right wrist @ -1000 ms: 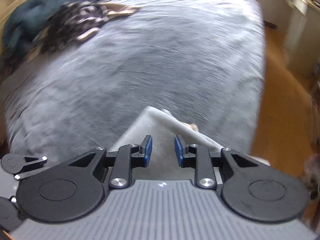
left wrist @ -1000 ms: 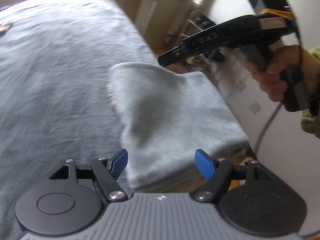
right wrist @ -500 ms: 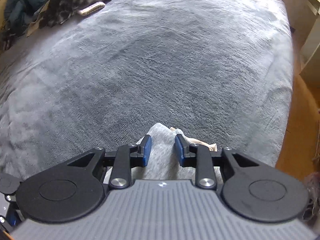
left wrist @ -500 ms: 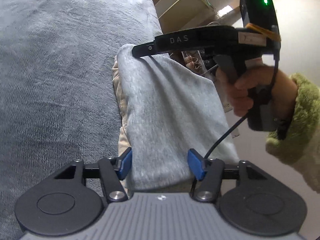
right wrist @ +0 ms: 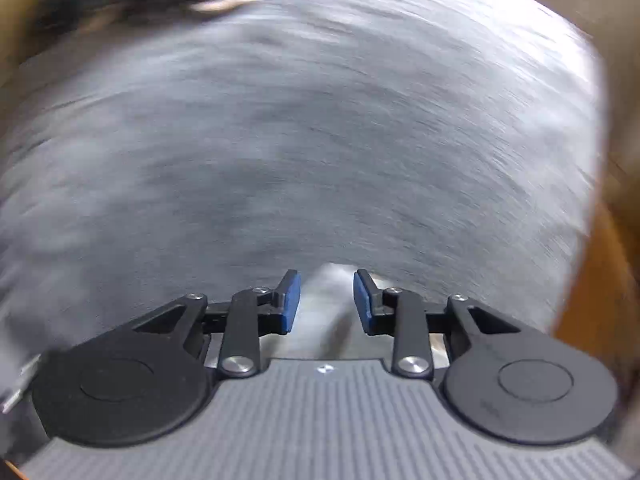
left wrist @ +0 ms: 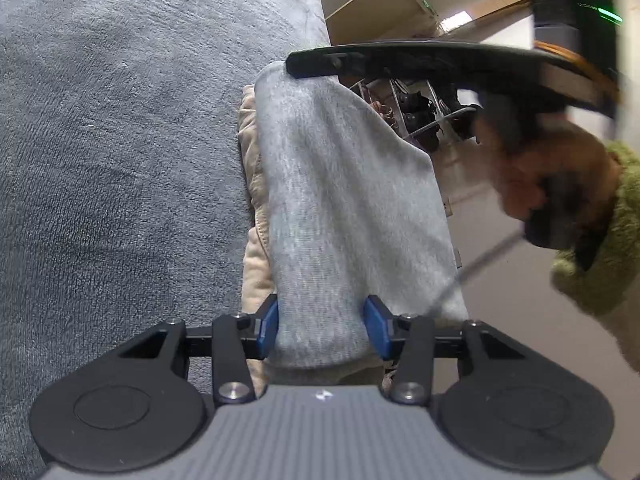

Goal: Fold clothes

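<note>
Two grippers on one folded grey garment (left wrist: pixel 344 208) — left gripper (left wrist: pixel 323 330) jaws closing around its near end, right gripper (right wrist: pixel 326 300) jaws clenched on the far corner — likely carrying it flat over the bed (left wrist: pixel 120 140).

The bed (left wrist: pixel 120 160) wore a dark grey plush cover, napped and matt. The garment (left wrist: pixel 344 208) was light grey knit cloth, softly heathered, with a cream fleecy lining showing at its edge. The left gripper (left wrist: pixel 323 328) had matt black plastic arms, dull blue rubbery pads (left wrist: pixel 267 330), bright metal screws and a ribbed grey body. The sleeve (left wrist: pixel 600 256) looked fuzzy green fleece.
</note>
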The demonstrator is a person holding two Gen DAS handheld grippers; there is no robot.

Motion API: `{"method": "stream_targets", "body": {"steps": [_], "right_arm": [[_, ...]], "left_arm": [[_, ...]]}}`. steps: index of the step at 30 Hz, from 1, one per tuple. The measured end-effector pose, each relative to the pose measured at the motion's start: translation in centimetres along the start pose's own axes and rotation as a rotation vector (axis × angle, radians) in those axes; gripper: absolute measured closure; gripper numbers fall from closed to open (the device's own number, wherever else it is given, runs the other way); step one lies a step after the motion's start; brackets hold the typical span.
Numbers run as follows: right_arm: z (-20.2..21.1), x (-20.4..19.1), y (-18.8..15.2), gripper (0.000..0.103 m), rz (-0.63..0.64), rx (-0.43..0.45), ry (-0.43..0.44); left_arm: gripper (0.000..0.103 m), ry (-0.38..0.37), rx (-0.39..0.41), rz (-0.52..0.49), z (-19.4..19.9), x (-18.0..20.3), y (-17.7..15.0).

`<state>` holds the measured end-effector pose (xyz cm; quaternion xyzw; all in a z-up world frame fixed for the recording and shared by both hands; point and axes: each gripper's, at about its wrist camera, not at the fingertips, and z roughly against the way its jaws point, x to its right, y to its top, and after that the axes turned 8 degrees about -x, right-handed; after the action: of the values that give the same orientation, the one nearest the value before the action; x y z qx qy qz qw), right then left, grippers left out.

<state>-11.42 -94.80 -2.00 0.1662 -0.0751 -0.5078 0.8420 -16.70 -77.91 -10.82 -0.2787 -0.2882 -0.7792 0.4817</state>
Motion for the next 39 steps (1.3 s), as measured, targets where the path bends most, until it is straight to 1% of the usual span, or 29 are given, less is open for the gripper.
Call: {"method": "stream_targets", "body": {"steps": [2,3,4,5,6,7,9,11,13,14,17,19,20,22,24,25,26,28,30,32,35,36,37,39], "right_arm": [[-0.4,-2.7,-0.5,0.076,0.179,-0.054,0.046],[-1.1,-3.7,-0.9,0.077,0.259,-0.086,0.044],[-2.1,-4.1,-1.2,0.077,0.318,-0.108,0.013],[-3.0,-3.9,-1.3,0.078,0.336,-0.113,-0.029],[-3.5,-3.0,-1.1,0.082,0.306,-0.096,-0.052],[-3.5,-1.8,-0.7,0.091,0.232,-0.063,-0.062],[-3.4,0.5,0.2,0.095,0.089,0.003,-0.084],[-2.1,2.0,0.3,0.091,-0.012,0.071,-0.139],[-0.4,3.0,-0.4,0.091,-0.064,0.088,-0.236],[0.8,3.6,-1.2,0.091,-0.107,0.096,-0.248],[4.8,5.1,-4.5,0.091,-0.233,0.100,-0.268],[6.9,5.6,-7.4,0.090,-0.301,0.085,-0.273],[7.4,5.5,-8.9,0.090,-0.336,0.073,-0.274],[7.8,5.3,-11.7,0.090,-0.393,0.046,-0.270],[7.6,5.2,-13.9,0.090,-0.446,0.035,-0.265],[7.3,5.3,-14.8,0.090,-0.474,0.037,-0.262],[6.9,5.6,-15.4,0.090,-0.510,0.053,-0.260],[5.9,6.3,-16.5,0.090,-0.579,0.109,-0.253],[4.9,7.8,-17.3,0.090,-0.664,0.194,-0.216],[4.2,9.3,-17.8,0.090,-0.731,0.248,-0.195],[3.3,10.6,-17.9,0.090,-0.771,0.202,-0.295],[3.6,10.8,-18.1,0.090,-0.788,0.200,-0.315],[4.2,10.9,-18.6,0.089,-0.813,0.212,-0.318],[6.0,10.5,-19.6,0.088,-0.858,0.265,-0.278]], "left_arm": [[0.056,-0.001,0.001,-0.003,-0.1,-0.1,0.1],[0.056,0.002,0.003,-0.010,-0.1,0.0,0.0],[0.056,0.006,0.006,-0.018,-0.2,0.1,0.0],[0.056,0.011,0.010,-0.024,-0.2,0.1,-0.1],[0.055,0.016,0.015,-0.026,-0.2,0.1,-0.1],[0.055,0.019,0.017,-0.027,-0.3,0.1,0.0],[0.054,0.024,0.019,-0.035,-0.4,0.3,0.1],[0.054,0.039,0.014,-0.048,-0.5,0.5,0.2],[0.052,0.054,0.017,-0.056,-0.5,0.7,0.3],[0.052,0.063,0.019,-0.057,-0.3,0.9,0.4],[0.052,0.098,0.050,-0.060,0.8,1.1,0.6],[0.052,0.128,0.071,-0.068,1.7,1.3,0.8],[0.052,0.146,0.078,-0.074,2.2,1.4,0.4],[0.052,0.182,0.092,-0.093,2.3,1.7,1.5],[0.052,0.197,0.092,-0.123,3.1,2.0,1.3],[0.052,0.204,0.089,-0.147,2.9,2.3,1.5],[0.052,0.215,0.085,-0.183,2.1,2.7,2.2],[0.052,0.240,0.077,-0.259,0.7,4.2,2.5],[0.052,0.269,0.068,-0.291,-0.4,5.2,2.7],[0.052,0.294,0.073,-0.306,-0.7,6.0,2.8],[0.052,0.306,0.112,-0.315,-0.5,7.0,3.8],[0.052,0.310,0.123,-0.318,-0.4,7.3,4.3],[0.052,0.313,0.134,-0.323,-0.4,7.5,4.8],[0.052,0.312,0.150,-0.344,-0.9,8.2,6.0]]}}
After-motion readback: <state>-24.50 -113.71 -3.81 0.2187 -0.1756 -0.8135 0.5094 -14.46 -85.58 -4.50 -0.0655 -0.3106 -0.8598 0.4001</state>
